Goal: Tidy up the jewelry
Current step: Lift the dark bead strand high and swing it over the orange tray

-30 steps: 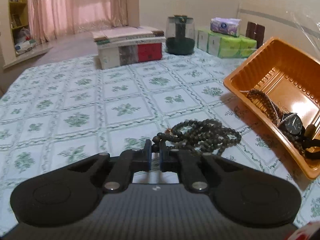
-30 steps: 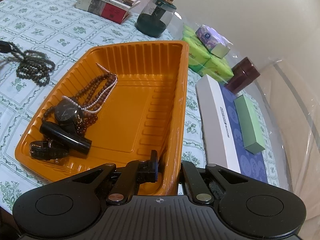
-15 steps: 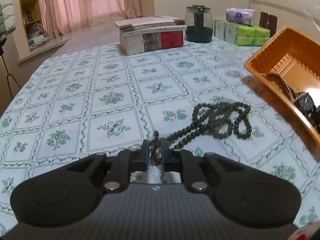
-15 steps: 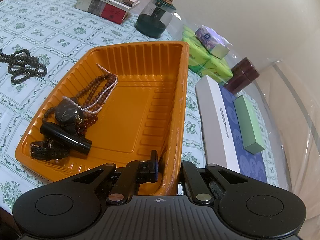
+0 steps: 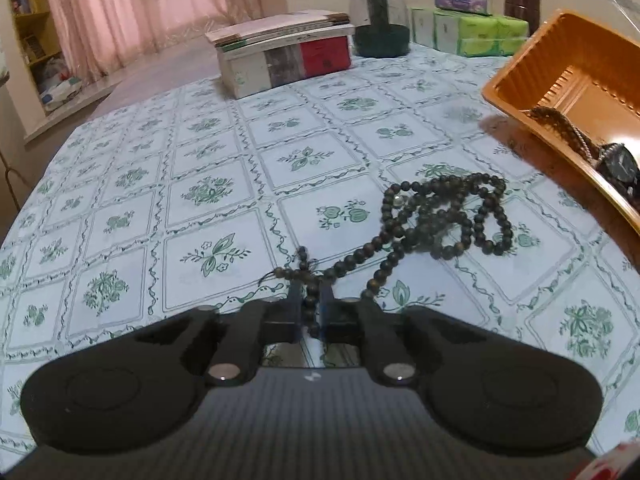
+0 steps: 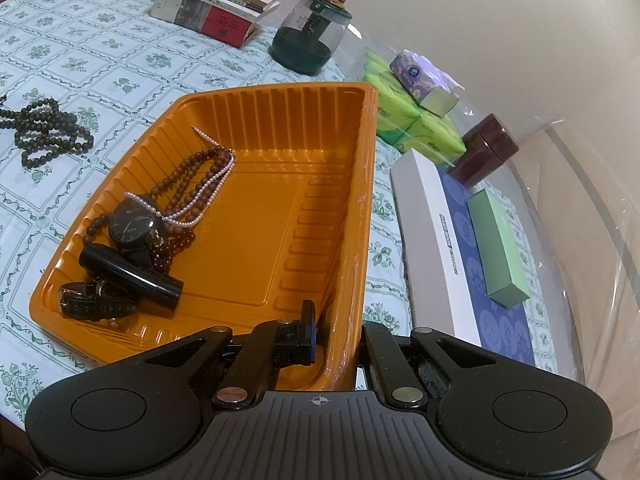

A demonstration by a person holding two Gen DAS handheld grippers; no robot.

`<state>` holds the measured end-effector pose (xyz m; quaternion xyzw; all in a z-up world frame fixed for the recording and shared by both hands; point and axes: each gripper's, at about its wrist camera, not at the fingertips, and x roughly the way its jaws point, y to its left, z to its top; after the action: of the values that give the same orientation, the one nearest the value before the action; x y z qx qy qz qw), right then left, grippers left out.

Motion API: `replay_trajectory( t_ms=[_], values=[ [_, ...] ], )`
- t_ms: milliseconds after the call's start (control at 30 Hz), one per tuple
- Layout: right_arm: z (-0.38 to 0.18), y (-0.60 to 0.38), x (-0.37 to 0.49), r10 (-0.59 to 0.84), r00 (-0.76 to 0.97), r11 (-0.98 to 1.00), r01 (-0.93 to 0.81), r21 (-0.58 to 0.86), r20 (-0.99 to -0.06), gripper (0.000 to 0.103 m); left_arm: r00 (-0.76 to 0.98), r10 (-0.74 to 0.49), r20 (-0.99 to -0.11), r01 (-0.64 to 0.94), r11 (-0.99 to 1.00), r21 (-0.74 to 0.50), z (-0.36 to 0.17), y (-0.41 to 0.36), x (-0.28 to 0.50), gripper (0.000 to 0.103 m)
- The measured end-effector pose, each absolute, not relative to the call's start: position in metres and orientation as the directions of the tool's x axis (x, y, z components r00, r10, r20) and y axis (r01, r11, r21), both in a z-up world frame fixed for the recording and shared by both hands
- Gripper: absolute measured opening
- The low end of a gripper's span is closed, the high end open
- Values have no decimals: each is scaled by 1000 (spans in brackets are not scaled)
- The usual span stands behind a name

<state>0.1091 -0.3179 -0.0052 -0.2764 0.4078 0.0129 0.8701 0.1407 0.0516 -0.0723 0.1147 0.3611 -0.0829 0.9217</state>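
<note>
The left gripper (image 5: 310,312) sits low over the bench, pointing toward its far side. Its jaws are drawn almost together, pinching the near end of a dark bead necklace (image 5: 436,216) between the fingertips (image 5: 294,300). The right gripper (image 6: 334,332) is tilted downward, its jaws clamped across the near right wall of an orange tray (image 6: 352,240), the left finger (image 6: 306,328) inside the tray and the right finger outside it.

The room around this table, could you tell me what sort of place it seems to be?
Most likely a home living or dining room: a table under a floral tablecloth, pink curtains over a window, a bookshelf beside them, and tissue packs by the wall.
</note>
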Motion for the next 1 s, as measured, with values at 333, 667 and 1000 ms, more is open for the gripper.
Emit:
replay_trajectory(
  t_ms=[333, 667, 1000],
  values=[
    [-5, -319, 109, -202, 670, 844, -251, -474, -714, 5, 819, -94, -567, 273, 931, 240, -9, 50, 138, 6],
    [-5, -319, 109, -202, 670, 844, -251, -474, -715, 5, 893, -152, -423, 317, 880, 354, 75, 47, 146, 6],
    [-5, -319, 109, -202, 670, 844, -251, -474, -714, 5, 928, -206, -311, 321, 867, 382, 145, 46, 148, 6]
  ],
)
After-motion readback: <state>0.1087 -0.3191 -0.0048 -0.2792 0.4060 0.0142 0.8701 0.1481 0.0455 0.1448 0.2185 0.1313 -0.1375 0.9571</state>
